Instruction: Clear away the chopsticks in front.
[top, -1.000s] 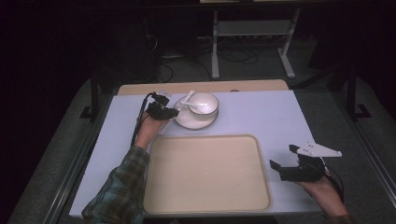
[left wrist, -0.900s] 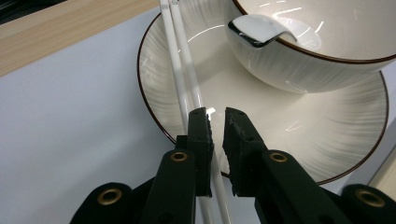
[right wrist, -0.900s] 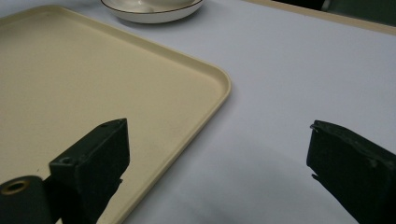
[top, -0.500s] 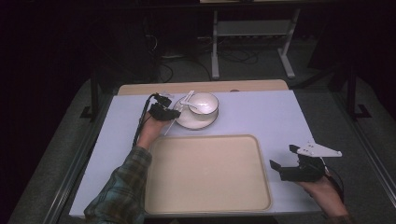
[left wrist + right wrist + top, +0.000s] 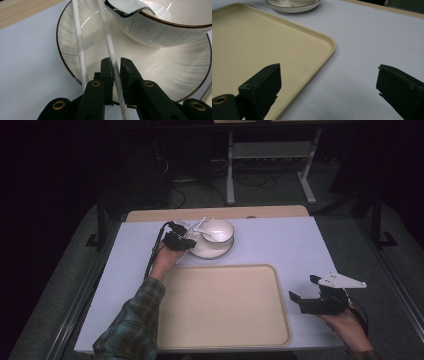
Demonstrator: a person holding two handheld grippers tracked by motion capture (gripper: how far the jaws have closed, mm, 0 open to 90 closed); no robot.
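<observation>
I read the left hand-held gripper [image 5: 114, 65] as nipped tight on one white chopstick [image 5: 110, 47] over the plate [image 5: 75, 35], at that plate's near-left rim. Second chopstick [image 5: 79, 47] lies just beside, loose. Bowl [image 5: 160, 30] sits on the plate. Right hand-held gripper [image 5: 328, 85] gapes wide, holding nothing, right of the tray [image 5: 262, 42], above the counter [image 5: 372, 37].

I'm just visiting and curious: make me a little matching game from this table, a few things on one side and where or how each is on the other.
Things:
1. chopstick
2. spoon
3. bowl
4. right gripper

Places or states:
A. stands on the plate
B. jaws wide apart, beside the tray
C. pinched in the left gripper
D. lies in the bowl

Pairs: 1-C, 2-D, 3-A, 4-B
</observation>
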